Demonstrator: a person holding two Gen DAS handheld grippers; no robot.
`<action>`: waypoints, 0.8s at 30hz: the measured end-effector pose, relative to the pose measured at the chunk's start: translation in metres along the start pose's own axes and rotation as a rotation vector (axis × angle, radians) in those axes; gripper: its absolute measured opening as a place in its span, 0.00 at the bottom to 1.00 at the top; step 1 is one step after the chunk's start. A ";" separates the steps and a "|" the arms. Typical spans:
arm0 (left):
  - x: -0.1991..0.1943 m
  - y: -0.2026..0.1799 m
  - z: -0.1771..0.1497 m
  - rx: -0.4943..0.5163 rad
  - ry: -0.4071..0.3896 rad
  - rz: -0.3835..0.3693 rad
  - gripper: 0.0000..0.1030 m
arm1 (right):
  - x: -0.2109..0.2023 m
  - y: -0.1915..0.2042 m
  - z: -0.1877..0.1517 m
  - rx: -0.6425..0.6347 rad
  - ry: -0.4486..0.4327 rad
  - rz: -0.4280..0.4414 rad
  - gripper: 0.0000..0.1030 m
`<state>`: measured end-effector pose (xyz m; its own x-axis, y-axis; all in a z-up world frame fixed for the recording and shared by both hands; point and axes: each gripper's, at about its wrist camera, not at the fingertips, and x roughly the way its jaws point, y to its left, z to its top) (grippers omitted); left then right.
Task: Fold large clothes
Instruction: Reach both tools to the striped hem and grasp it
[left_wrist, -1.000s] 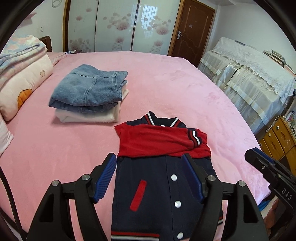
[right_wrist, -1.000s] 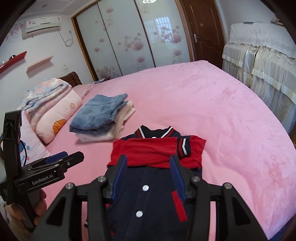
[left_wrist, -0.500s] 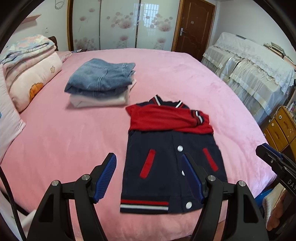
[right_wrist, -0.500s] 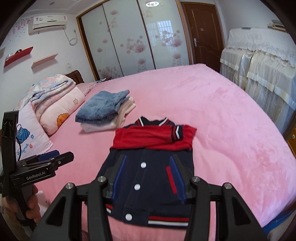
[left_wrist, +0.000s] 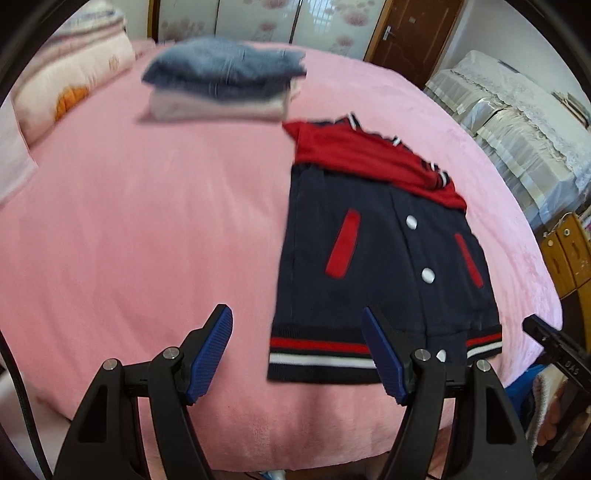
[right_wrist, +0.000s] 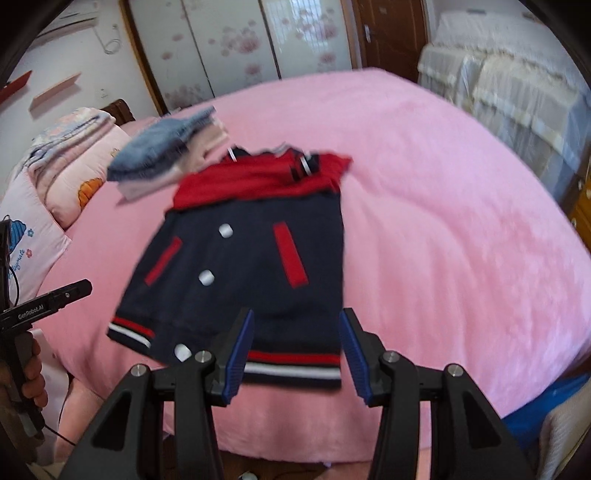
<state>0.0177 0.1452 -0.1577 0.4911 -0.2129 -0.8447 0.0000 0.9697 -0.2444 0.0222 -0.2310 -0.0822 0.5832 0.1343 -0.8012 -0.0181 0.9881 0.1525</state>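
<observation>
A navy jacket (left_wrist: 384, 273) (right_wrist: 243, 273) with red sleeves folded across its chest lies flat near the foot edge of the pink bed (left_wrist: 147, 229) (right_wrist: 443, 229). Its striped hem faces me. My left gripper (left_wrist: 297, 334) hovers open above the hem's left corner, nothing between its blue pads. Open as well, my right gripper (right_wrist: 297, 334) hangs over the hem's right part, holding nothing. Each gripper shows at the edge of the other's view, held by a hand.
A folded stack of jeans and pale garments (left_wrist: 221, 85) (right_wrist: 170, 155) sits behind the jacket. Pillows and folded quilts (right_wrist: 62, 158) lie at the headboard. Covered furniture (left_wrist: 517, 122) and wooden drawers (left_wrist: 569, 251) stand right of the bed.
Both grippers have dropped and drawn back toward the foot of the bed; the jacket's striped hem, cut off before, now lies just ahead of the fingertips. Jaw widths look unchanged.
</observation>
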 end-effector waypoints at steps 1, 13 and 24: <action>0.007 0.004 -0.004 -0.011 0.017 -0.014 0.69 | 0.007 -0.005 -0.006 0.013 0.022 0.007 0.46; 0.057 0.024 -0.024 -0.071 0.076 -0.101 0.69 | 0.053 -0.032 -0.034 0.081 0.117 0.061 0.46; 0.073 0.024 -0.022 -0.069 0.079 -0.120 0.69 | 0.069 -0.027 -0.042 0.024 0.124 0.105 0.32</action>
<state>0.0342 0.1506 -0.2361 0.4208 -0.3385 -0.8416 -0.0065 0.9266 -0.3760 0.0285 -0.2455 -0.1660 0.4741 0.2469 -0.8452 -0.0539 0.9662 0.2520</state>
